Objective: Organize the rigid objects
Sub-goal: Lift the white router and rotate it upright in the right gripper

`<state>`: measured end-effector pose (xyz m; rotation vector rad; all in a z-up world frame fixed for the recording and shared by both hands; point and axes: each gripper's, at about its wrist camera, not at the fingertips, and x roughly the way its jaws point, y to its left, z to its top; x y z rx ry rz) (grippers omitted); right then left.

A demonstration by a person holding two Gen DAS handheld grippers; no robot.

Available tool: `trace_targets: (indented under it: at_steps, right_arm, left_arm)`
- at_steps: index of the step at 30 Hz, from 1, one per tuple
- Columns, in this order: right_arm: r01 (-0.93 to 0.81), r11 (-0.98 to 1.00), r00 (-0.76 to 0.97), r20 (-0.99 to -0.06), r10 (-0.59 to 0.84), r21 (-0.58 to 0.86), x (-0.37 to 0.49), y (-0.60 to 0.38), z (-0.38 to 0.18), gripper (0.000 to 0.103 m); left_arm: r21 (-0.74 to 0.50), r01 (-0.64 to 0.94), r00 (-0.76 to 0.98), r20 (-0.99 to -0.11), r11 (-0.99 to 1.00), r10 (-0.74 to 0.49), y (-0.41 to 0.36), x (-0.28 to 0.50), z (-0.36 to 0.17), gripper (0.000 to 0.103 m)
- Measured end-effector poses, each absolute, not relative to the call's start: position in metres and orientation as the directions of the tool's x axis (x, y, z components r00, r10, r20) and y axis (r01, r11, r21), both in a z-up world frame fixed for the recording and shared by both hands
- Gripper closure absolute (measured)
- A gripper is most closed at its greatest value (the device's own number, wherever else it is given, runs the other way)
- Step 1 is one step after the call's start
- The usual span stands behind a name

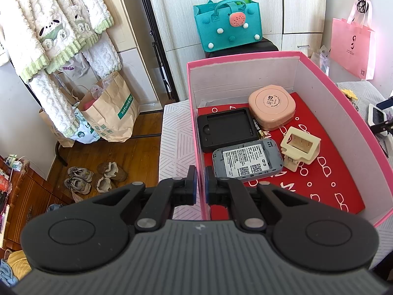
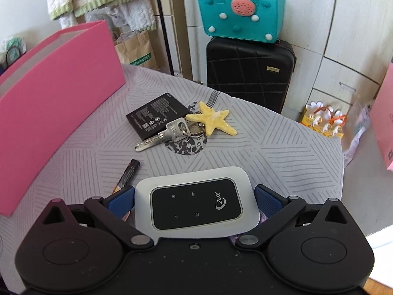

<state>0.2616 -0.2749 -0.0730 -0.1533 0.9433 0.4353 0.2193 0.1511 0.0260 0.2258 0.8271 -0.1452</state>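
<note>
My left gripper (image 1: pixel 201 184) is shut on the near left wall of the pink box (image 1: pixel 194 113). Inside the box lie a black tray (image 1: pixel 226 129), a round pink case (image 1: pixel 271 107), a grey router base (image 1: pixel 246 159) and a cream clip holder (image 1: pixel 301 147). My right gripper (image 2: pixel 195 200) is closed on a white pocket router (image 2: pixel 196 201) with a black face, low over the grey cloth. Ahead of it lie a flat black battery (image 2: pixel 157 114), keys (image 2: pixel 162 135), a yellow starfish (image 2: pixel 211 120) and a thin black AAA cell (image 2: pixel 127 174). The pink box (image 2: pixel 54 103) stands to the left.
The table has a grey striped cloth (image 2: pixel 282 152). Behind it stands a black suitcase (image 2: pixel 248 71) with a teal felt bag (image 2: pixel 240 9) on top. A pink paper bag (image 1: pixel 351 46) hangs at right. Paper bags (image 1: pixel 110 110) and shoes (image 1: pixel 95 175) sit on the floor at left.
</note>
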Motion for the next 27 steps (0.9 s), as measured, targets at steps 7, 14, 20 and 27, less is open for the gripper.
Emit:
trace_targets:
  at_steps: [7,14,20,27]
  right_arm:
    - [-0.369,0.920,0.543,-0.773,0.328,0.131,0.266,-0.285,-0.062,0.000]
    - [-0.299,0.938,0.503,-0.807,0.310,0.174,0.260,-0.300,-0.046,0.005]
    - [-0.220,0.913,0.426,-0.808,0.406,0.343,0.246,-0.299,-0.046,0.015]
    - [-0.111,0.946,0.435,-0.841,0.322,0.305,0.264,-0.291,-0.063,0.016]
  left_arm:
    - [0.142,0.216,0.668,-0.743,0.966,-0.040,0.151,0.219,0.026,0.097]
    - [0.143,0.215,0.669,-0.742,0.966,-0.039,0.151,0.219,0.026,0.097]
    - [0.143,0.216,0.668,-0.743,0.966,-0.039,0.151,0.219,0.026,0.097]
    - [0.144,0.220,0.669,-0.742,0.965,-0.042,0.150,0.219,0.026,0.097]
